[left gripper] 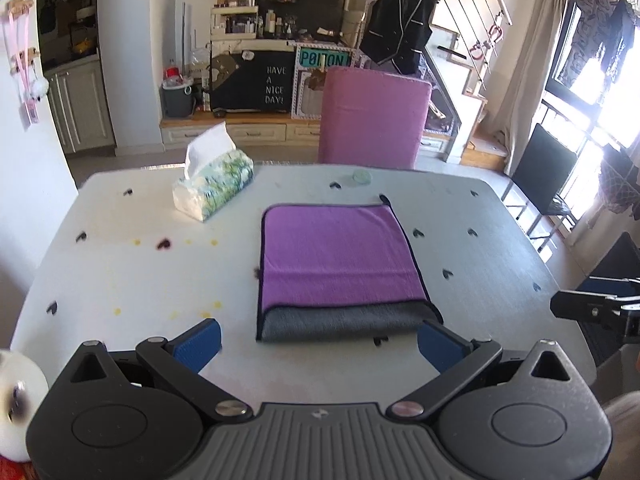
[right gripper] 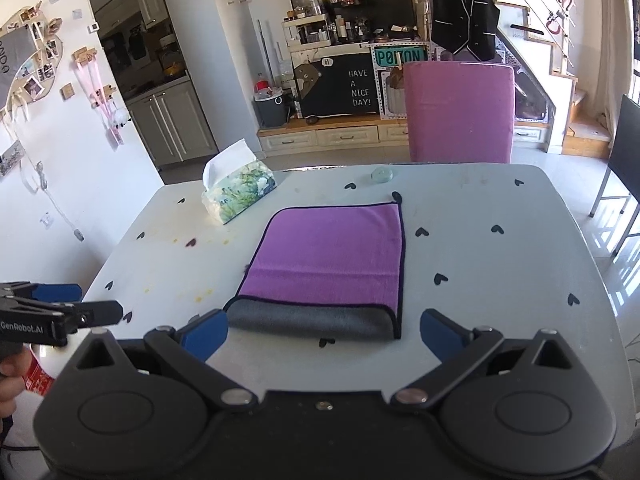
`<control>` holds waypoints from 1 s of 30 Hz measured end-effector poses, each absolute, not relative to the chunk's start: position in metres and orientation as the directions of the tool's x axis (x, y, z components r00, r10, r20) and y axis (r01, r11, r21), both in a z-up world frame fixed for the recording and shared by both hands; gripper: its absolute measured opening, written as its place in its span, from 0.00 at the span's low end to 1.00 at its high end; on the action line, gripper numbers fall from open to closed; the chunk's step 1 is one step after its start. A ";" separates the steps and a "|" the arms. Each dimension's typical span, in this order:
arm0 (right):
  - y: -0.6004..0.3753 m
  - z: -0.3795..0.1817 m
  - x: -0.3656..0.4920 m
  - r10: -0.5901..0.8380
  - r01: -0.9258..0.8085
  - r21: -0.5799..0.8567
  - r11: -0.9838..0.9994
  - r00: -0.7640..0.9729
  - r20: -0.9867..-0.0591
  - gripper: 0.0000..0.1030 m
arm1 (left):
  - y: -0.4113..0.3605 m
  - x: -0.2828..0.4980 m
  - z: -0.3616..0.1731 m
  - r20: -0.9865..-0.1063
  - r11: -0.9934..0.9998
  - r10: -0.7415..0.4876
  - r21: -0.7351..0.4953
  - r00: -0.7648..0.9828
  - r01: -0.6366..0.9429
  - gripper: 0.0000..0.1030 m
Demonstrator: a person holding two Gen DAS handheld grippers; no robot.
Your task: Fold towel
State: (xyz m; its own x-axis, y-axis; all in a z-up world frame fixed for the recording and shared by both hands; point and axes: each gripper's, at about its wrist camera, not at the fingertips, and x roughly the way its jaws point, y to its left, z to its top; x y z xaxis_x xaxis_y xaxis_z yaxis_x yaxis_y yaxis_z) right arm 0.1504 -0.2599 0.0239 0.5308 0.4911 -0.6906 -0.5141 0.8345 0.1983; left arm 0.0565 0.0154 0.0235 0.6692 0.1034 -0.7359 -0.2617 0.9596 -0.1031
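A purple towel [left gripper: 340, 256] with a grey underside lies folded flat in the middle of the white table [left gripper: 120, 272]. A grey strip of its lower layer shows along the near edge. It also shows in the right wrist view [right gripper: 328, 256]. My left gripper [left gripper: 320, 342] is open and empty, just short of the towel's near edge. My right gripper [right gripper: 324, 334] is open and empty, also just in front of the near edge. Neither gripper touches the towel.
A tissue pack [left gripper: 214, 184] stands at the table's far left. A small pale disc [left gripper: 362, 177] lies near the far edge. A pink chair [left gripper: 374, 114] stands behind the table. A black chair [left gripper: 544, 172] stands at the right.
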 end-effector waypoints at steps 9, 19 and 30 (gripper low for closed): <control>-0.251 0.024 0.192 0.501 -0.491 0.235 0.839 0.527 -0.687 1.00 | 0.037 0.098 0.026 -0.723 0.948 0.158 -0.080 0.673 -0.308 1.00; -0.240 -0.001 0.236 0.498 -0.464 0.264 0.846 0.509 -0.702 1.00 | 0.057 0.139 -0.003 -0.765 0.941 0.154 -0.079 0.626 -0.328 1.00; -0.223 -0.060 0.273 0.467 -0.468 0.220 0.856 0.517 -0.717 1.00 | 0.087 0.178 -0.060 -0.822 0.915 0.145 -0.102 0.551 -0.391 1.00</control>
State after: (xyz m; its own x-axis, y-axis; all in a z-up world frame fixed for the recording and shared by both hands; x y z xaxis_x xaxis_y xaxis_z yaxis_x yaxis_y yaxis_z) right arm 0.2728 -0.2233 -0.0600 0.5171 0.4671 -0.7172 -0.4683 0.8558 0.2198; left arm 0.1782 0.0871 -0.0598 0.5513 0.1445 -0.8217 -0.3911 0.9147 -0.1015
